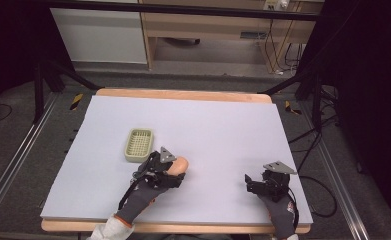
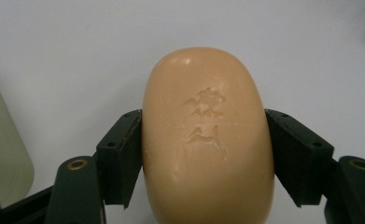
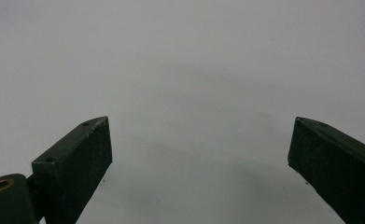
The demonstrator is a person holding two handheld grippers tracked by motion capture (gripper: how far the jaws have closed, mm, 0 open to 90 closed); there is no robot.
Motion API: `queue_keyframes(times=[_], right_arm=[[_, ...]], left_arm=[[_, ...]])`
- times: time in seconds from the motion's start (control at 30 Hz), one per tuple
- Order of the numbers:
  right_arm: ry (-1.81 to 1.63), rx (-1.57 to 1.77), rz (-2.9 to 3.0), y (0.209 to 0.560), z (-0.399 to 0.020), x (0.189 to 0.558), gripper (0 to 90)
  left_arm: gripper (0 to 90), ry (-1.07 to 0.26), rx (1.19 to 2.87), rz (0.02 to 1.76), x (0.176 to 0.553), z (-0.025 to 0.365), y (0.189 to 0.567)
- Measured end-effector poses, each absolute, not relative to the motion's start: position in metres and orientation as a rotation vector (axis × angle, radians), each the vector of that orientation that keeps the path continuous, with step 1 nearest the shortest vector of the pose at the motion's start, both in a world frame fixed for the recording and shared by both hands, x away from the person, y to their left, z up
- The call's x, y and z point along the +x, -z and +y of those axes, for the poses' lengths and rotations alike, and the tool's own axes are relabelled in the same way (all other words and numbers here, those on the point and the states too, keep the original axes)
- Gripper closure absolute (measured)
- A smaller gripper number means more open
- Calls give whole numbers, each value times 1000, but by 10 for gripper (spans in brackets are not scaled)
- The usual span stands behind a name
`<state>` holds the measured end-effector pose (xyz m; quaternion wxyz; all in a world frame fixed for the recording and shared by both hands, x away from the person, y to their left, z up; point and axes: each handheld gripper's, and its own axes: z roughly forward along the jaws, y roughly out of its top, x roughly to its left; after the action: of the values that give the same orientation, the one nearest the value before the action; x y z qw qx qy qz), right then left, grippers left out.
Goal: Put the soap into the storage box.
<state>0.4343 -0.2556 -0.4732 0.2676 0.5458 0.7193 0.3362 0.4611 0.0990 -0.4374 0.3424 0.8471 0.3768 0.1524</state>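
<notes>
Soap: peach bar of soap (image 2: 207,135) on the table (image 1: 223,130), just beside the green soap dish (image 1: 138,145)
Left gripper (image 2: 203,154): jaws pressed on the bar's long sides
Right gripper (image 3: 199,158): jaws wide, nothing between; well apart from the bar
Handling: probably stiff, smooth, slippery (rounded edges); mid-length grip looks safest

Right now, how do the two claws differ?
The left claw is shut on the peach soap bar, its jaws pressing both sides; the right claw is open and holds nothing. The left claw sits beside the pale green soap dish; the right claw is apart from it. Both are black, over the table.
</notes>
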Motion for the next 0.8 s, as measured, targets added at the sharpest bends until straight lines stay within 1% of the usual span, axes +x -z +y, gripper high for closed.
queue_keyframes(times=[0.8], right_arm=[[-903,1469,1944,473,-255,434,66]], left_arm=[[313,-455,2114,1058,466,133,417]])
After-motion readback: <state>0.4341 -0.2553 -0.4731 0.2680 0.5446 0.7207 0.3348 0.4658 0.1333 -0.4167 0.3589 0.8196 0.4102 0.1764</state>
